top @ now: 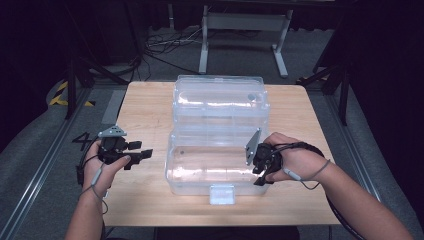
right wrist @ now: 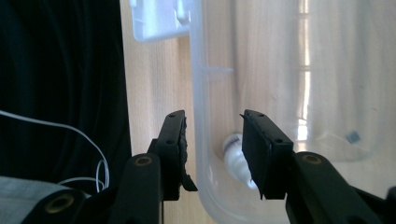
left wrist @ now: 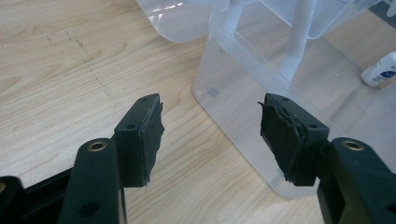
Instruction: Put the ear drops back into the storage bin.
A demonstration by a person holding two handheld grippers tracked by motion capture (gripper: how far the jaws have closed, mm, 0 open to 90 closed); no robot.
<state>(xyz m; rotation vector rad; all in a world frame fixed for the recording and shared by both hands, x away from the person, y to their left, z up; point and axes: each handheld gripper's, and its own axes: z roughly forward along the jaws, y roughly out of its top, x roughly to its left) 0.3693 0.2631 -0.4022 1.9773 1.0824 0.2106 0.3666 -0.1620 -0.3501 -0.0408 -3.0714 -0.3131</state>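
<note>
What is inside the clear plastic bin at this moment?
A small white bottle lies on the floor of the clear plastic bin, near the corner by the right gripper. One finger partly covers it, so its cap and label can't be read.

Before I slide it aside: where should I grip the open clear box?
Take the clear box by its upright wall near the right front corner, from above. The right gripper already straddles that thin wall, one jaw outside, one inside beside the small white bottle.
</note>
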